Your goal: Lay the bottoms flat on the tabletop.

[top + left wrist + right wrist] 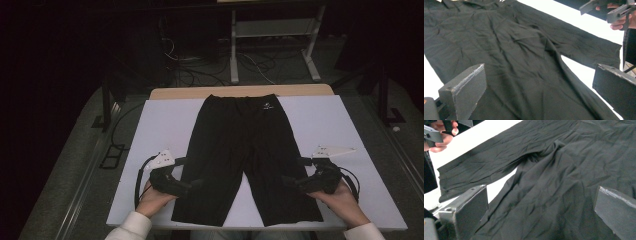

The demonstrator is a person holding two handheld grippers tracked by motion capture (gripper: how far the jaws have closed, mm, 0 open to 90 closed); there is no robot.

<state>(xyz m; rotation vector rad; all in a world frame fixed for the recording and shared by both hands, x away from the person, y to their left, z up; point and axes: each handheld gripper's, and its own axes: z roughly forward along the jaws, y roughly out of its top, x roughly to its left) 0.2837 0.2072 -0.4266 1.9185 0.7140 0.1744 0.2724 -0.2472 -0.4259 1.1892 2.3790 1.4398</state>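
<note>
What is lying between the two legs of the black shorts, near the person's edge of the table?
Between the two legs of the black shorts lies only a bare wedge of the white table cover. The high view shows it, and both gripper views show the same white gap.

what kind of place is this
Probably a lab or recording workspace: black shorts lie flat on a white table, with loose cables and a metal stand on the dark floor behind.

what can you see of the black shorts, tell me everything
The black shorts lie flat and spread on the white table, waistband at the far edge, both legs pointing toward the person. The fabric looks thin, matte and creased, with a small white logo near the waistband. The left claw and right claw sit open at the outer edges of the legs.
</note>
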